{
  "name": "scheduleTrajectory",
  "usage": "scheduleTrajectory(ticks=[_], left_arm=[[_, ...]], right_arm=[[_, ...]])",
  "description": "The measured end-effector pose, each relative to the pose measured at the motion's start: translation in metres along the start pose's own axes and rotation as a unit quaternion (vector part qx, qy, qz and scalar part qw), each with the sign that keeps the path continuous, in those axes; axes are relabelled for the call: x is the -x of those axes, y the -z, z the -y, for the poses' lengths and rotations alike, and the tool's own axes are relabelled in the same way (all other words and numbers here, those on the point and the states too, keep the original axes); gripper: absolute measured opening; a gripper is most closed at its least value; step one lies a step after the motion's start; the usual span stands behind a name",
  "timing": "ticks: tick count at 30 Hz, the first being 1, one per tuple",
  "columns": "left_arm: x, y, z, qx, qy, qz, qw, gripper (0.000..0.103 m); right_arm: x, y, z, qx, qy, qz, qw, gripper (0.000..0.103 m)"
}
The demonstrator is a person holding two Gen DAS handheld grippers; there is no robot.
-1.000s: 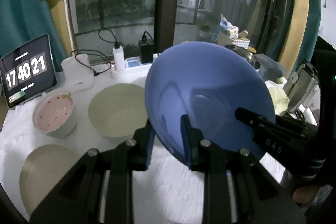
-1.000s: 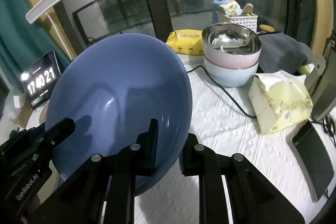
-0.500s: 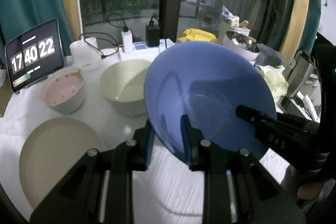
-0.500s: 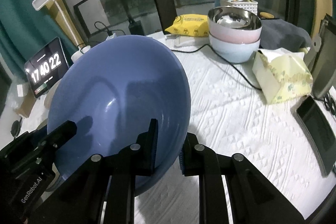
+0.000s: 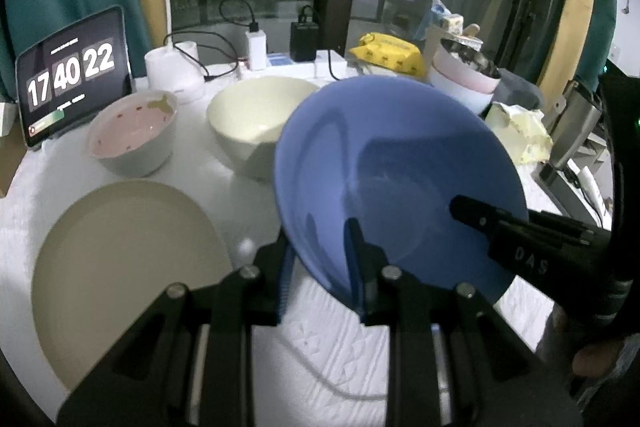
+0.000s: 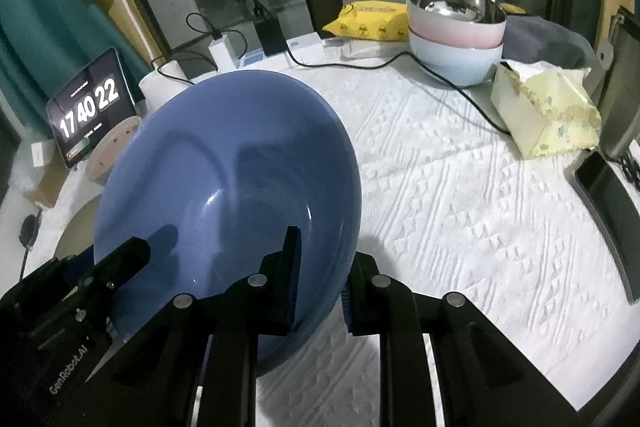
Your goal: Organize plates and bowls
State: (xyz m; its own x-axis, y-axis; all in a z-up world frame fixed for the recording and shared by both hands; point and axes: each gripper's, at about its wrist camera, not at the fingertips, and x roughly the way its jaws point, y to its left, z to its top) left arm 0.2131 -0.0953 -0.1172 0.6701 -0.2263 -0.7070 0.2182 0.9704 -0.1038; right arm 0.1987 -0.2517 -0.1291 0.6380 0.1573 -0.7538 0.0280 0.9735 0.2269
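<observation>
Both claws are clamping the blue bowl [image 5: 392, 171] rim, left gripper [image 5: 320, 267] and right gripper [image 6: 320, 263] holding it tilted above the white tablecloth [image 6: 460, 195].

Left wrist view: very near behind the blue bowl [image 5: 392, 179], facing the window across the bench [image 5: 248, 183], slightly down. Right wrist view: equally near on the other rim of the same bowl [image 6: 228, 183], facing the window too. Shared: bowl, clock tablet [image 5: 72, 73] [image 6: 90, 107], stacked bowls [image 5: 464, 75] [image 6: 456, 39].
</observation>
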Motion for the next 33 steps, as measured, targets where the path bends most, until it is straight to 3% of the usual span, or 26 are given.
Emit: scheduleTrajectory(ticks=[10, 24, 33], left_arm=[[-0.002, 0.004, -0.004, -0.004, 0.01, -0.015, 0.9998, 0.026], [0.004, 0.007, -0.003, -0.006, 0.033, -0.035, 0.9988, 0.028], [0.013, 0.005, -0.007, -0.01, 0.024, -0.029, 0.9993, 0.037]], right_arm=[[0.0, 0.001, -0.005, 0.002, 0.009, -0.005, 1.0, 0.03], [0.023, 0.001, -0.007, 0.007, 0.019, 0.007, 1.0, 0.036], [0.033, -0.005, -0.005, 0.002, 0.033, 0.027, 0.999, 0.037]])
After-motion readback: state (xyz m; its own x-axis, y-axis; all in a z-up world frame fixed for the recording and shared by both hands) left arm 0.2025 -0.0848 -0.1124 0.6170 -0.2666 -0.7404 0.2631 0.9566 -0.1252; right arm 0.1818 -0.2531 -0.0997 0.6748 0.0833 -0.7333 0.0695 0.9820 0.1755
